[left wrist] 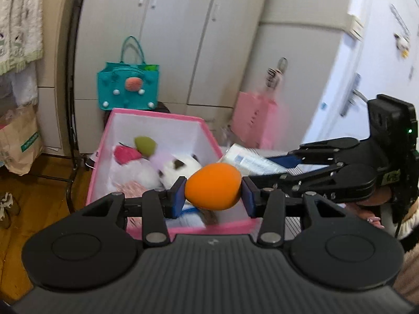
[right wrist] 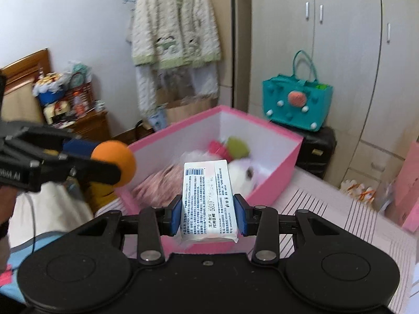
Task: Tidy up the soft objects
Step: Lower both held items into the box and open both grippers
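My left gripper (left wrist: 213,191) is shut on an orange egg-shaped sponge (left wrist: 213,189) and holds it above the near rim of a pink box (left wrist: 157,116). It also shows in the right wrist view (right wrist: 115,163). My right gripper (right wrist: 208,213) is shut on a white tissue pack (right wrist: 207,198) over the pink box's near wall (right wrist: 272,180). The pack shows in the left wrist view (left wrist: 248,159). In the box lie a white plush toy (left wrist: 180,168), a green sponge (left wrist: 144,145), a red soft item (left wrist: 125,154) and pink cloth (right wrist: 157,183).
A teal felt bag (left wrist: 128,86) stands on a black case behind the box, before white wardrobes (left wrist: 183,39). A pink bag (left wrist: 255,120) stands at the right. A striped bed cover (right wrist: 327,209) lies under the box. A jacket (right wrist: 175,23) hangs at the back.
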`<control>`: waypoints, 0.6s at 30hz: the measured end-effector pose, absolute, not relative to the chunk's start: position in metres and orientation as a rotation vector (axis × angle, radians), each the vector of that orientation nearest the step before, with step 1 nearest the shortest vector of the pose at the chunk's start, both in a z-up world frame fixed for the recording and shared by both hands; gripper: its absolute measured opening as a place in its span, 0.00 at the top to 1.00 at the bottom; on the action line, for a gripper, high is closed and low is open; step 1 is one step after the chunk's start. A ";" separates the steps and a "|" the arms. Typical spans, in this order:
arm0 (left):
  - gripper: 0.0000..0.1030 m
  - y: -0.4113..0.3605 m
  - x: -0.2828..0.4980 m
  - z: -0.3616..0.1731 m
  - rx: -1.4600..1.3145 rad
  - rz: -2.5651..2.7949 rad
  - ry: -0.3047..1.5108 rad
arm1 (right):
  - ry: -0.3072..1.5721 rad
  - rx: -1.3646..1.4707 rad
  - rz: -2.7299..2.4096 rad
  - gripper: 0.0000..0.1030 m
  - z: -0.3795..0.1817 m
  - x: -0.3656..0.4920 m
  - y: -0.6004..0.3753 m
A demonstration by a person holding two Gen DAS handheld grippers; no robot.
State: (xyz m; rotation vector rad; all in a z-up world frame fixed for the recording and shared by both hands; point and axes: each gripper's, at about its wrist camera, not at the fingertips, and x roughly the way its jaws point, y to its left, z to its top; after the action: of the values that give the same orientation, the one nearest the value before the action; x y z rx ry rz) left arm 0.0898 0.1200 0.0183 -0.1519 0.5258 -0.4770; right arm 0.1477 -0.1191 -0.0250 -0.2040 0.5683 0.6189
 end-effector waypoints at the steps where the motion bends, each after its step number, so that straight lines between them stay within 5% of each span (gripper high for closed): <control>1: 0.58 0.122 0.097 0.017 -0.156 -0.466 0.527 | 0.554 -0.209 0.602 0.56 -0.023 0.155 -0.117; 18: 0.57 0.111 0.218 -0.023 0.039 -0.259 0.655 | 0.702 -0.024 0.651 0.56 -0.052 0.277 -0.086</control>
State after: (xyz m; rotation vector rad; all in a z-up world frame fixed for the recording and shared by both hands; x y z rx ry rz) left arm 0.2176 0.1110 -0.0231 0.0394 0.6547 -0.2588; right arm 0.2772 -0.0862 -0.0525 -0.0243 0.7022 0.6506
